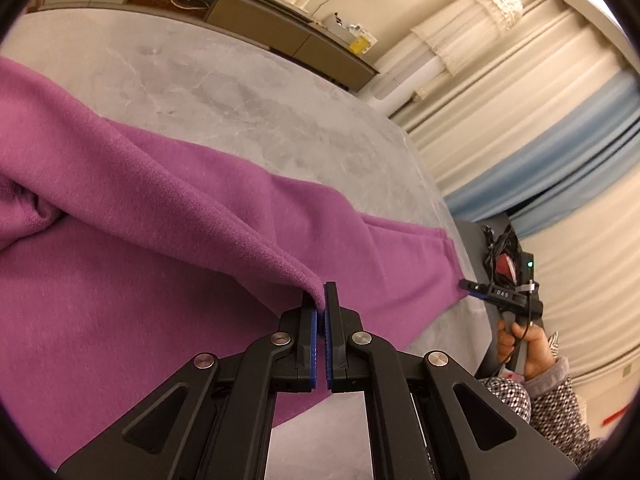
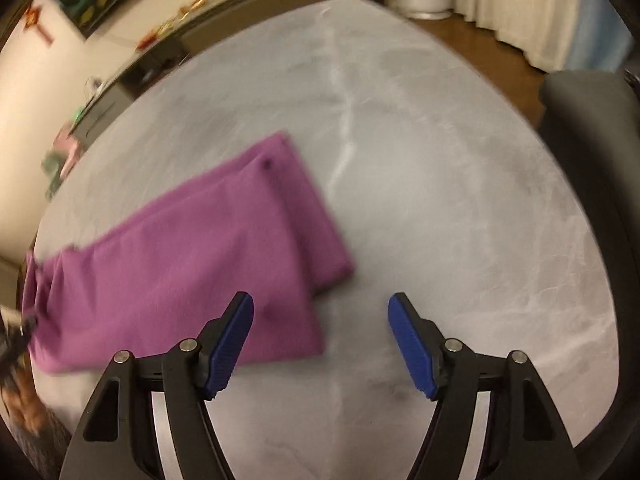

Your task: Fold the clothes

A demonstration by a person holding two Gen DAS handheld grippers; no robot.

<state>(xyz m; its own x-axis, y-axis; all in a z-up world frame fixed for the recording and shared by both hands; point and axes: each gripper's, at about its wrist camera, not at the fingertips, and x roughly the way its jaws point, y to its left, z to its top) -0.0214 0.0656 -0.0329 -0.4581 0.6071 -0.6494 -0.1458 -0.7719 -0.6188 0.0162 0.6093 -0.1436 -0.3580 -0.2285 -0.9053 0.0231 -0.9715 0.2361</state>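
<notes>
A purple fleece garment point(image 1: 120, 240) lies on the grey marble table point(image 1: 240, 92). My left gripper point(image 1: 320, 300) is shut on a raised fold of the purple cloth and holds its edge lifted above the layer beneath. In the right wrist view the garment point(image 2: 192, 264) lies as a long strip running from the left edge toward the table's middle. My right gripper point(image 2: 320, 316) is open and empty, above the near end of the strip, its left finger over the cloth. The right gripper also shows in the left wrist view point(image 1: 500, 296), held in a hand.
A low cabinet point(image 1: 256, 20) with small items lines the far wall. Curtains point(image 1: 540, 140) hang on the right. A dark chair point(image 2: 592, 120) stands at the table's right edge. The person's patterned sleeve point(image 1: 556, 408) is at the lower right.
</notes>
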